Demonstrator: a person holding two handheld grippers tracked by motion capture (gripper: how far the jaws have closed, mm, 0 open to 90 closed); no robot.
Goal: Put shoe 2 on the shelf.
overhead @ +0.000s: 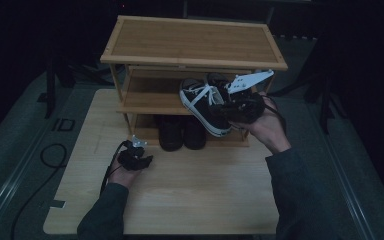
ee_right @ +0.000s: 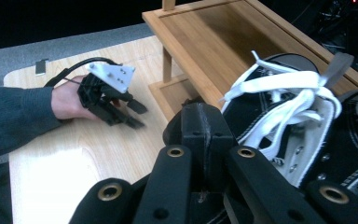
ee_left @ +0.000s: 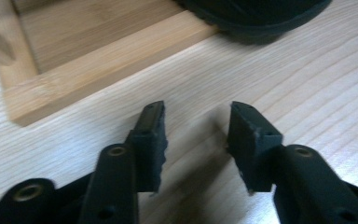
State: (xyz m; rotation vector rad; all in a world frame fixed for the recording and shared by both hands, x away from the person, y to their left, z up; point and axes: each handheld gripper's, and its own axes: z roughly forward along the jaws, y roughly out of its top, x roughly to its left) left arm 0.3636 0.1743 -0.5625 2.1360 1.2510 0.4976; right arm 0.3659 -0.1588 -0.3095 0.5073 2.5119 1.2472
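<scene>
On rack (overhead: 190, 42): two sneakers (overhead: 205, 102), two black shoes (overhead: 182, 132) | right tongs (ee_right: 200, 126) clamp one sneaker | left tongs (ee_left: 196, 135) apart

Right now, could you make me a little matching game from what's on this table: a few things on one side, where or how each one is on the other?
Things:
1. sneaker with white laces
2. pair of black shoes
3. left hand-held gripper
4. top shelf of the wooden rack

Place or state:
A. bare, nothing on it
B. jaws apart, nothing between them, just above the table
C. lifted at the middle shelf by the right hand-held gripper
D. standing on the bottom shelf

Pairs: 1-C, 2-D, 3-B, 4-A
</scene>
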